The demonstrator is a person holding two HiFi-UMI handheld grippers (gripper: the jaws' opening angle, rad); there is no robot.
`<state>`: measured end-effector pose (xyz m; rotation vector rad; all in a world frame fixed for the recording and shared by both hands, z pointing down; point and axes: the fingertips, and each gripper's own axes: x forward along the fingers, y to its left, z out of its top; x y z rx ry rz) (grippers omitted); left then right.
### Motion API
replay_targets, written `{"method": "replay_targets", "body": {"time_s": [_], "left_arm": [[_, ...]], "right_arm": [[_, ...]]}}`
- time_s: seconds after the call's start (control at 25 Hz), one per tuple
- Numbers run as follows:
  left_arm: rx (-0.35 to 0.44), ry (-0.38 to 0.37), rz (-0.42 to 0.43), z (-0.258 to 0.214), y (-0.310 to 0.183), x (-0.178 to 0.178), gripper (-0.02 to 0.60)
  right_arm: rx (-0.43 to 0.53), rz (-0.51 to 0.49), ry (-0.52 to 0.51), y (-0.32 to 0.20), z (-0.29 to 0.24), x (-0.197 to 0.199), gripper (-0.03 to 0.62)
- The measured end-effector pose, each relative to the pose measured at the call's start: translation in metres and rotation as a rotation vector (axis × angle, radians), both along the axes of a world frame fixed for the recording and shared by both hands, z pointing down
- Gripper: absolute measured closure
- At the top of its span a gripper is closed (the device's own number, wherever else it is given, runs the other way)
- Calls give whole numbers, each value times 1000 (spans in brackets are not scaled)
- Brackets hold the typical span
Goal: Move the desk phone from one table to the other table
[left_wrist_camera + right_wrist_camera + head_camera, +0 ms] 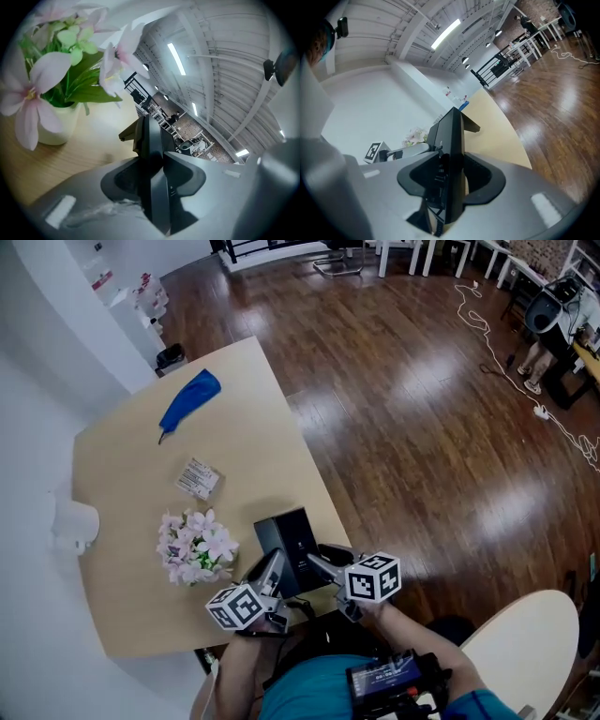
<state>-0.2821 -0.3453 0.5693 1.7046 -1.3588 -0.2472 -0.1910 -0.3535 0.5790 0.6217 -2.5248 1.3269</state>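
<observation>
The black desk phone (289,546) is over the near edge of the light wooden table (262,437), seen edge-on and tilted. My left gripper (273,576) is shut on its left side and my right gripper (323,568) on its right side. In the left gripper view the phone's thin dark edge (151,150) is pinched between the jaws of the gripper (153,174). The right gripper view shows the same: the phone (451,140) clamped in the gripper (449,176), with its cord hanging below. Whether the phone rests on the table I cannot tell.
A pot of pink flowers (197,547) stands just left of the phone and fills the left gripper view (56,70). A small packet (198,478), a blue object (190,399) and a white object (77,523) lie farther back. A white round table (525,643) is at the lower right. Wood floor (441,409) surrounds.
</observation>
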Motion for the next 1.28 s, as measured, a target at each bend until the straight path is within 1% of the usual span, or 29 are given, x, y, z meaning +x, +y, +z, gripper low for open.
{"method": "replay_targets", "body": {"time_s": [0.24,0.4,0.48,0.68,0.84,0.96,1.04,1.16,1.28], "left_arm": [[-54,15,-50,29,-8,-6,425],[-78,25,-25,38,-9,-9,420],[-76,30,-14,42,-8,-10,414],[-52,39,-17,41,-9,-12,410],[-52,62,-21,42,-7,-8,407],[-50,34,-65,40,-3,-18,415],[-47,11,-81,35,6,-23,443],[-34,-15,-69,21,23,-23,451],[-4,-34,-58,5,40,-25,458]], "right_arm": [[-38,-51,27,-11,29,-6,442],[-45,-72,45,-11,40,-13,441],[-46,-69,53,-9,45,-15,442],[-48,-36,36,-9,44,-14,433],[-36,-20,46,-8,44,-10,430],[18,-11,89,-11,35,-7,430],[70,18,112,-11,23,-2,431],[173,74,164,-10,-3,5,437],[288,126,231,-5,-31,9,471]]}}
